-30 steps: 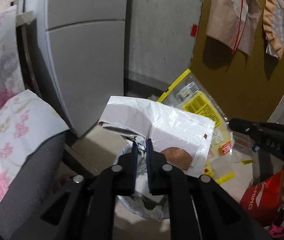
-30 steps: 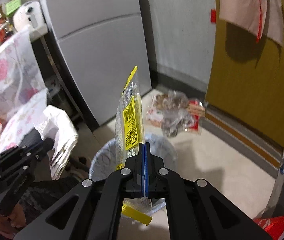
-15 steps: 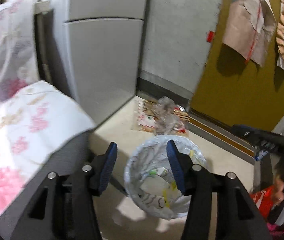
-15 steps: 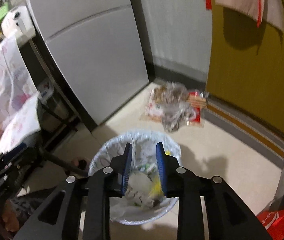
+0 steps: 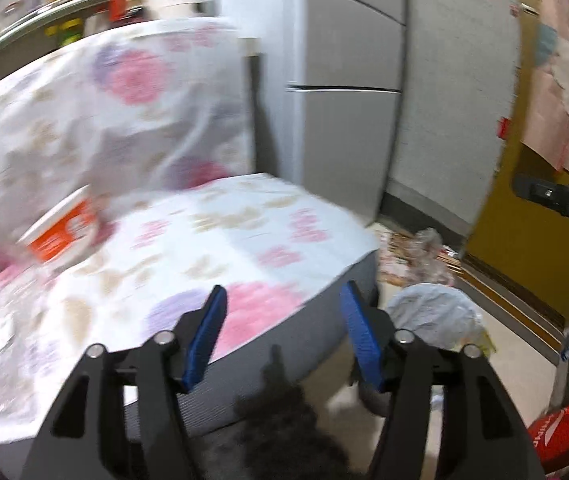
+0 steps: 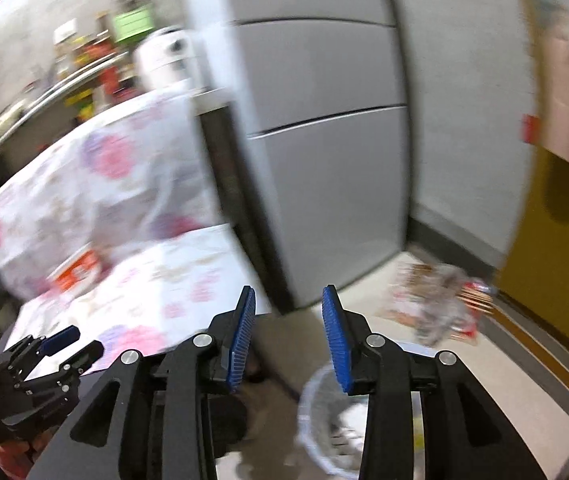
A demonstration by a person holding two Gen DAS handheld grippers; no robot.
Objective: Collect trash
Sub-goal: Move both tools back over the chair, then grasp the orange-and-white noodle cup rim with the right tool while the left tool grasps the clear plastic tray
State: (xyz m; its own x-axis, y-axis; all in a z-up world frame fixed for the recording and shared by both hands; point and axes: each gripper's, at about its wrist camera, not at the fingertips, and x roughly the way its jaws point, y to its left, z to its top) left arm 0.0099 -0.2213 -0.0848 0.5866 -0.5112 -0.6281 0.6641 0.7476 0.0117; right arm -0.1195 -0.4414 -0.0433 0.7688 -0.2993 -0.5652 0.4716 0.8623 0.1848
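Observation:
My left gripper (image 5: 282, 320) is open and empty above the front of a chair seat draped in floral cloth (image 5: 212, 240). An orange and white packet (image 5: 62, 230) lies on that cloth by the backrest; it also shows in the right wrist view (image 6: 78, 270). My right gripper (image 6: 288, 320) is open and empty, above the floor near the bin. The bin with a white liner (image 5: 434, 316) stands on the floor right of the chair; it also shows in the right wrist view (image 6: 324, 424), with wrappers inside. My left gripper (image 6: 70, 342) shows at lower left of the right wrist view.
A grey fridge (image 6: 324, 140) stands behind the chair. A heap of clear and red wrappers (image 6: 438, 304) lies on the floor by the yellow door (image 5: 524, 240). A red bag (image 5: 556, 432) sits at the lower right. A cluttered shelf (image 6: 84, 52) is at the back left.
Both grippers have opened and dropped the white bag and the yellow wrapper into the bin. Both views have since swung left and up, from the bin to the chair.

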